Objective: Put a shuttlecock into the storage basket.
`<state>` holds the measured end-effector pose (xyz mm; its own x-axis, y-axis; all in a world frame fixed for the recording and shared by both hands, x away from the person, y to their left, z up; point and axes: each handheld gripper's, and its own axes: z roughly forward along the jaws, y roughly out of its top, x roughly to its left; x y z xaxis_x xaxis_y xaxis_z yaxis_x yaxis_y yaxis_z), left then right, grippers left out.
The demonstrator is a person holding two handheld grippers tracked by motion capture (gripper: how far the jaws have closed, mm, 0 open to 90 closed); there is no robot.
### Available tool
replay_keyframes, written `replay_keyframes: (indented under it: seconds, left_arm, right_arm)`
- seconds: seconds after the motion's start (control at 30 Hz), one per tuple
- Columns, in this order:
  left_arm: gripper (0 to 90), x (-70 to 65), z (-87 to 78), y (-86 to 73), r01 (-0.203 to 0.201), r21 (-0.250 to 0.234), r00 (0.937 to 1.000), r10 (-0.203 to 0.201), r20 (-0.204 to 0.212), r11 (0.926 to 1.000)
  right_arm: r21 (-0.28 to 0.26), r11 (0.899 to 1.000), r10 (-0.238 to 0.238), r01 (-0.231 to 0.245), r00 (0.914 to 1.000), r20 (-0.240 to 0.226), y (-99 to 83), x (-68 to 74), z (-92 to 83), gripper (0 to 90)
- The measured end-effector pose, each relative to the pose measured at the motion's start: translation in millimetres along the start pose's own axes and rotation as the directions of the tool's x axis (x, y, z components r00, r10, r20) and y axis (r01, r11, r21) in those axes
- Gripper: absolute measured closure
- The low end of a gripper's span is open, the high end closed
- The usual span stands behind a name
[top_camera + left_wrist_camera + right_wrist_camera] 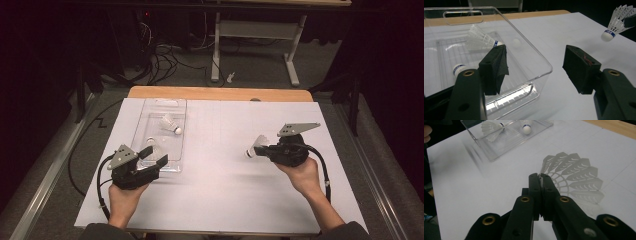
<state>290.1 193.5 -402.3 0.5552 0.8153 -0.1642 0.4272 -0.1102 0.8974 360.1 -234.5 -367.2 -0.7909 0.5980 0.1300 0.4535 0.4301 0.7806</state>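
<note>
The work in hand is to collect the shuttlecocks into the clear plastic box (172,107), and it looks more than half done. Two shuttlecocks already lie inside the box: one (171,124) near its middle, and a second (153,145) toward its near end; in the high view this second one is pale and partly covered, so I am not fully sure how it lies.

The third shuttlecock (256,146) is well to the right of the box, lifted above the white tabletop (220,200). The right gripper (540,178) has its fingers pressed together on the edge of the feather skirt, with the cork end pointing toward the box.

The left gripper (536,67) waits at the near right corner of the box. Its fingers (496,67) are spread wide and hold nothing; one is over the box, the other outside the wall.

What is left, in my judgement: carry the held shuttlecock across to the box, lower it inside beside the other two, and release it.
</note>
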Motion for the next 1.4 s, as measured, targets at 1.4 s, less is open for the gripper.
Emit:
replay_keyframes:
  seconds: [1.4]
  left_arm:
    - [35.5, -45.8, 49.0, 48.6, -0.136, 0.064, 0.9767, 0.123, 0.176, 0.9886]
  right_arm:
    - [-0.008, 1.000, -0.015, 0.015, 0.9993, -0.035, 7.0, 10.3, 8.7, 89.3]
